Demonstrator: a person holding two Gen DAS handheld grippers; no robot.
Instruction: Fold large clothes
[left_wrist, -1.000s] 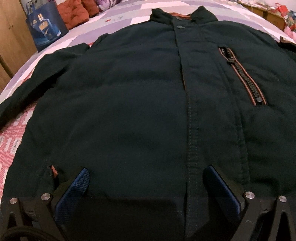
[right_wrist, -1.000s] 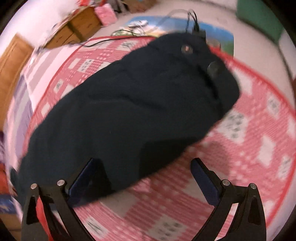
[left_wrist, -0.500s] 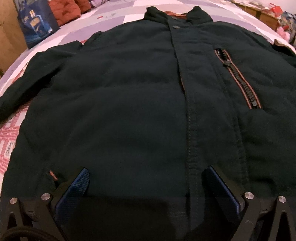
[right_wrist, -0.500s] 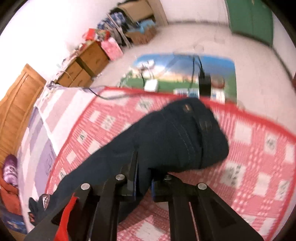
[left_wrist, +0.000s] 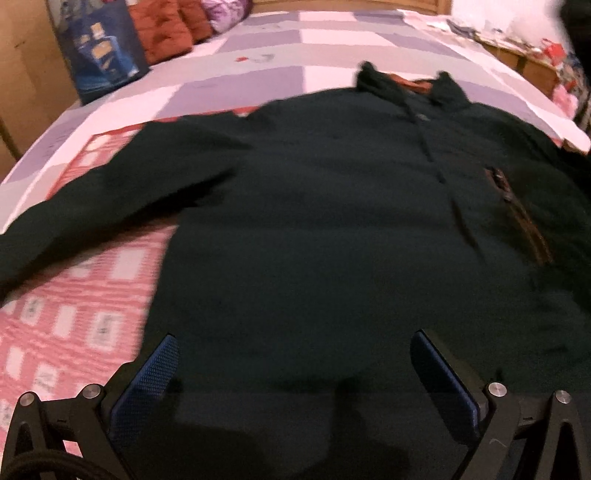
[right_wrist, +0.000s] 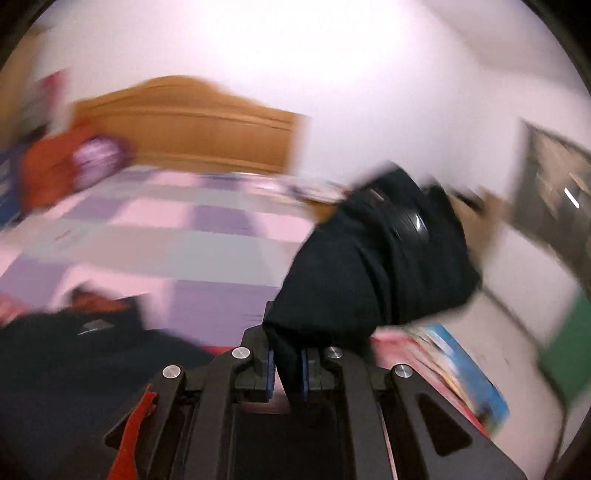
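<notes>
A large dark green jacket (left_wrist: 332, 229) lies front up on the bed, collar at the far end, its left sleeve (left_wrist: 103, 206) stretched out over a pink checked blanket (left_wrist: 74, 314). My left gripper (left_wrist: 291, 369) hovers open above the jacket's hem, nothing between its blue pads. In the right wrist view my right gripper (right_wrist: 288, 373) is shut on the jacket's other sleeve (right_wrist: 376, 266), lifted off the bed with the cuff bunched up ahead of the fingers. Part of the jacket body (right_wrist: 74, 354) shows low at the left. Both views are blurred.
A blue bag (left_wrist: 99, 66) and red cushions (left_wrist: 166, 33) stand at the bed's far left. The wooden headboard (right_wrist: 184, 122) closes the far end. A low wooden cabinet with clutter (left_wrist: 524, 62) is at the right. A colourful floor mat (right_wrist: 461, 373) lies beside the bed.
My right gripper closed on the sleeve and swung it up off the bed toward the jacket body. My left gripper drew back and rose, so more of the bed and left sleeve shows.
</notes>
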